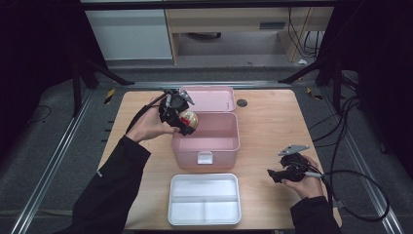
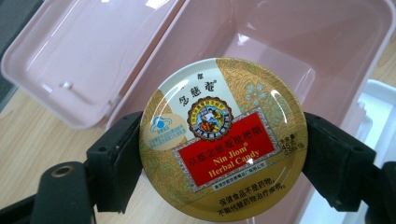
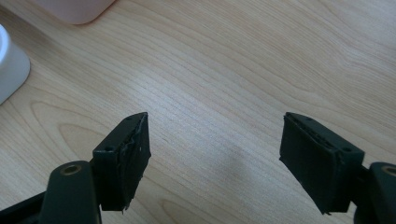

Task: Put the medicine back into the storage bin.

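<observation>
Gold candy tin (image 2: 223, 140) clamped above pink box (image 1: 229, 141) rim; interior bare.

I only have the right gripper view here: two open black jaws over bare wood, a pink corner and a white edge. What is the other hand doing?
Observer: The left gripper is shut on a round gold candy tin, gripped at its rim from both sides.
Operator: Where is that tin relative to the pink thing?
Observer: It hangs over the left edge of the open pink box, whose inside looks empty; the lid is folded back, away from the person.
Operator: And the white edge I see?
Observer: That is a white divided tray on the table, between the box and the person.
Operator: How is my gripper placed?
Observer: The right gripper sits low at the table's right, jaws pointing toward the tray.
</observation>
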The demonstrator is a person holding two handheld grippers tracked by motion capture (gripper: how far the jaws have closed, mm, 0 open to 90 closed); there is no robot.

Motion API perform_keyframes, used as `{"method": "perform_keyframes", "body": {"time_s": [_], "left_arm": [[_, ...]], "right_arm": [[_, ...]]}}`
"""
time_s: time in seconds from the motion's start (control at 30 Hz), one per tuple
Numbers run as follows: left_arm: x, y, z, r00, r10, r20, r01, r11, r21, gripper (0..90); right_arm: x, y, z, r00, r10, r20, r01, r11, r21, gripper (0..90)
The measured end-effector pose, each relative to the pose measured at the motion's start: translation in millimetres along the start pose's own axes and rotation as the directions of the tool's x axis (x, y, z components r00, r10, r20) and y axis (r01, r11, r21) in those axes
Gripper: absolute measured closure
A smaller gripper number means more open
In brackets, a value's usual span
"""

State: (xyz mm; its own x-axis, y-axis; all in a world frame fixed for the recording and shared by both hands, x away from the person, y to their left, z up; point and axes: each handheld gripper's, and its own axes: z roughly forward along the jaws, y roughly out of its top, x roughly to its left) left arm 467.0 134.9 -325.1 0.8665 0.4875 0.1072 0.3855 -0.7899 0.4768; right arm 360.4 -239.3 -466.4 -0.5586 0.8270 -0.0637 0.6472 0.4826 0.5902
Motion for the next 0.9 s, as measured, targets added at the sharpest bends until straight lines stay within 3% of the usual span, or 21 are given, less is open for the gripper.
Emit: {"method": "perform_keyframes", "body": {"time_s": [0.33, 0.9], "left_arm": [[-5.1, 30.8, 30.8, 0.9984, 0.041, 0.038, -0.041, 0.9990, 0.015, 20.1], [-6.0, 47.7, 81.4, 0.9950, 0.063, 0.077, -0.067, 0.9965, 0.049, 20.1]], "right_arm": [[-0.8, -1.4, 2.2, 1.0000, -0.001, -0.002, 0.001, 1.000, 0.007, 24.5], [-1.2, -2.9, 4.8, 1.0000, -0.004, -0.005, 0.004, 1.000, 0.013, 24.4]]}}
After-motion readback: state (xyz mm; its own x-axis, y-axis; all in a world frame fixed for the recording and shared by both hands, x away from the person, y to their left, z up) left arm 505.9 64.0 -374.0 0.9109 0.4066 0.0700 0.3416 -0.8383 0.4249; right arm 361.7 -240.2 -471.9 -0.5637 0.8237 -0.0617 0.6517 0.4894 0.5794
